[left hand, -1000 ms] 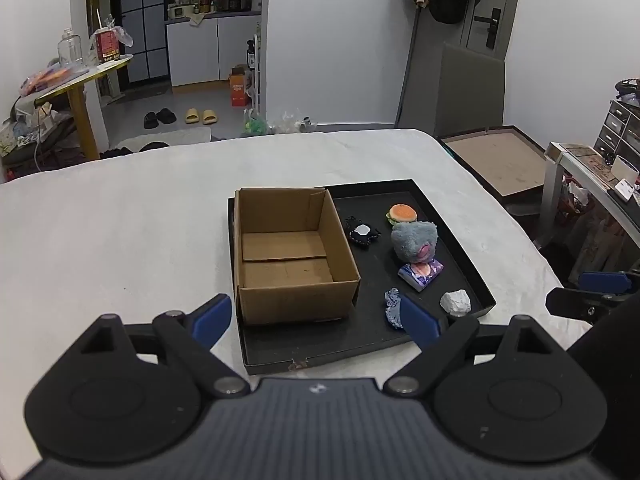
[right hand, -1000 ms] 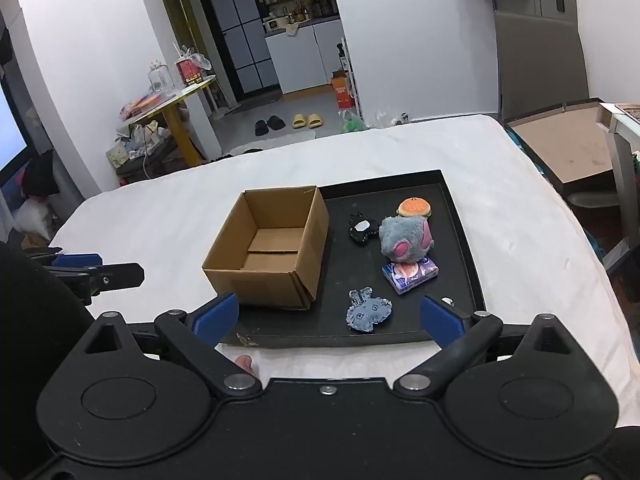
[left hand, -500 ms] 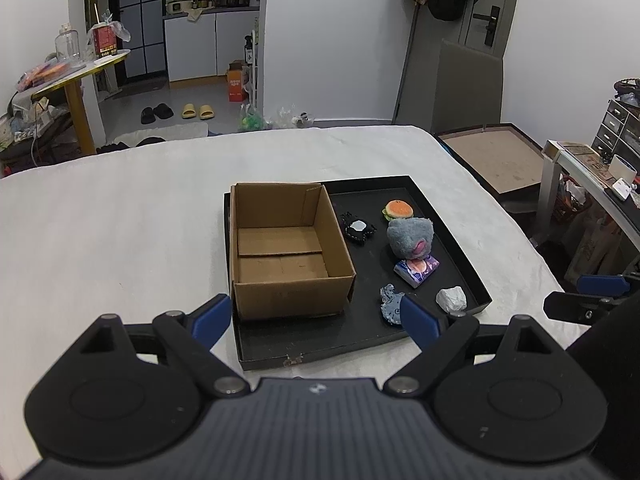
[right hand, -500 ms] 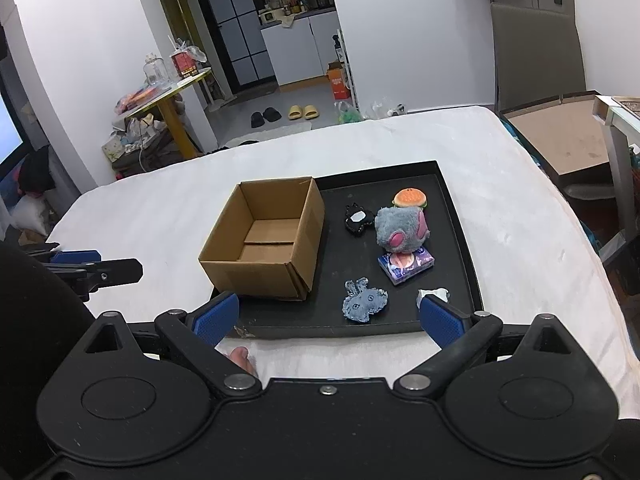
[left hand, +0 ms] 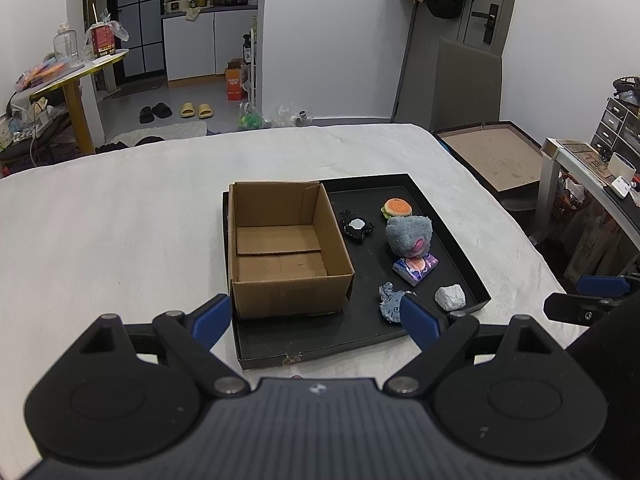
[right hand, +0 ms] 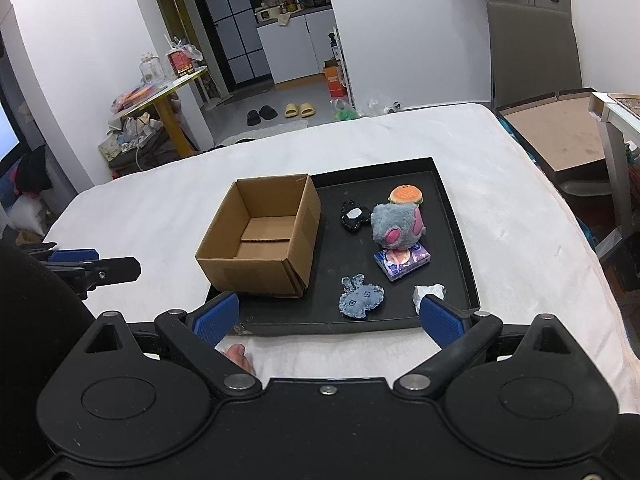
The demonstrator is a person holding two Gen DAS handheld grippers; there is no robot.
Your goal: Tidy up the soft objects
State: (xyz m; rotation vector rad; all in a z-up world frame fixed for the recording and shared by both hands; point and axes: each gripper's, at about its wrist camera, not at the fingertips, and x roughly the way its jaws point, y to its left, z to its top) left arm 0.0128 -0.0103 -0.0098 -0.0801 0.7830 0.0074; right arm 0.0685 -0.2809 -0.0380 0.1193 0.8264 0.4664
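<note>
Left wrist view: left gripper (left hand: pixel 316 316) hangs above the near edge of the black tray (left hand: pixel 472 276), jaws spread wide, nothing between the blue pads (left hand: pixel 210 316). Right gripper (right hand: pixel 328 318) likewise spread wide and empty, at the near rim of the same tray. Each gripper also shows at the edge of the other's view.

Tray sits on a bed covered in a white sheet (left hand: pixel 120 232). Open cardboard box (left hand: pixel 280 248) occupies the left part of the tray; inside it only its own bottom flaps show.

6 soft items lie on the tray floor right of the box, none inside it:
- burger plush (right hand: pixel 406 195), far right corner area
- black plush with white patch (right hand: pixel 354 216), just beside the box wall
- grey furry plush with pink patches (right hand: pixel 396 226), touching the burger's near side
- purple tissue pack (right hand: pixel 402 264), touching the grey plush on its near side
- denim bunny-shaped piece (right hand: pixel 360 296), lying flat, near the front rim
- crumpled white wad (left hand: pixel 450 298), near the front right corner, partly behind the right pad in the right wrist view

1 fingertip (right hand: pixel 238 354) visible below the right gripper's left finger.
</note>
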